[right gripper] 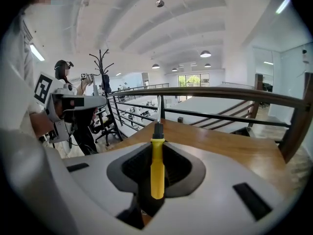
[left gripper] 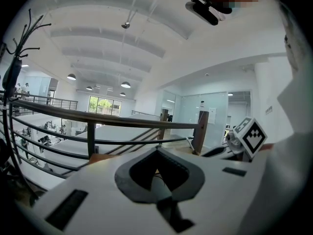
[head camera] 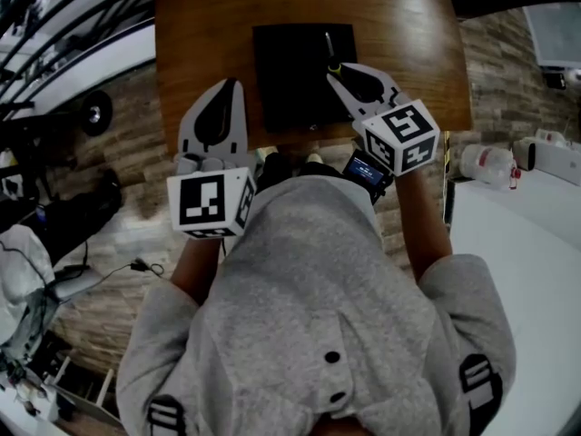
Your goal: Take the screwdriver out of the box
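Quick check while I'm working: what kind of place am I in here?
Probably a mezzanine over a large open-plan office or lab: a wooden-topped railing runs past the table, rows of workstations lie below it, and glass partitions stand beyond.

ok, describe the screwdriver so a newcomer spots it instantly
Find the wooden table with the black box on it. Over the box's right side, the right gripper clamps the screwdriver: yellow handle, black collar, thin metal shaft, the only yellow thing.

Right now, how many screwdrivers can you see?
1. The yellow-handled screwdriver is clamped in the right gripper, over the black box. The box's inside is too dark to rule out others.
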Demonstrator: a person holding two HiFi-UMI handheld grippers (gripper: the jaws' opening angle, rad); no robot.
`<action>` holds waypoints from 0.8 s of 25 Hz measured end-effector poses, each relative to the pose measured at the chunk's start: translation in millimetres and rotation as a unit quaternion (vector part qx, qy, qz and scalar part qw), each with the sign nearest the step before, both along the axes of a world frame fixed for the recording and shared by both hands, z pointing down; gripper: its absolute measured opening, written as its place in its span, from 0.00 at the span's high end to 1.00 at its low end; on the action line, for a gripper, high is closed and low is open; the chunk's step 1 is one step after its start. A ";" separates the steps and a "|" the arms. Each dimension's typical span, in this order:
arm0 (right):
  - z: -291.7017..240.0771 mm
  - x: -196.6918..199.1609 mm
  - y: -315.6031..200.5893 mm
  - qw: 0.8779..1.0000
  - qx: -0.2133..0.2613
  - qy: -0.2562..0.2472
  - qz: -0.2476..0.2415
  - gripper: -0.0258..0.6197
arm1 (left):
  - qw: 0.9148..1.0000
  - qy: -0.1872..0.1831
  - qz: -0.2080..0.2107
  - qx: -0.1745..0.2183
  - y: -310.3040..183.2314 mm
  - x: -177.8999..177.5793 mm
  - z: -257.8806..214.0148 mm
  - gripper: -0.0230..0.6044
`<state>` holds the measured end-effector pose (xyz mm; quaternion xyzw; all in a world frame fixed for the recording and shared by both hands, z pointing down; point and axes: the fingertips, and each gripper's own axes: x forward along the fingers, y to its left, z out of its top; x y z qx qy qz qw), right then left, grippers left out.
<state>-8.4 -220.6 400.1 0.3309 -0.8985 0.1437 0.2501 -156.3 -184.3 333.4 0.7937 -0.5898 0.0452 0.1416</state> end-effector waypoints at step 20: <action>-33.4 61.4 27.6 0.997 0.046 -0.059 0.014 0.83 | 1.000 -0.023 -0.002 -0.004 30.5 65.5 -5.9 0.94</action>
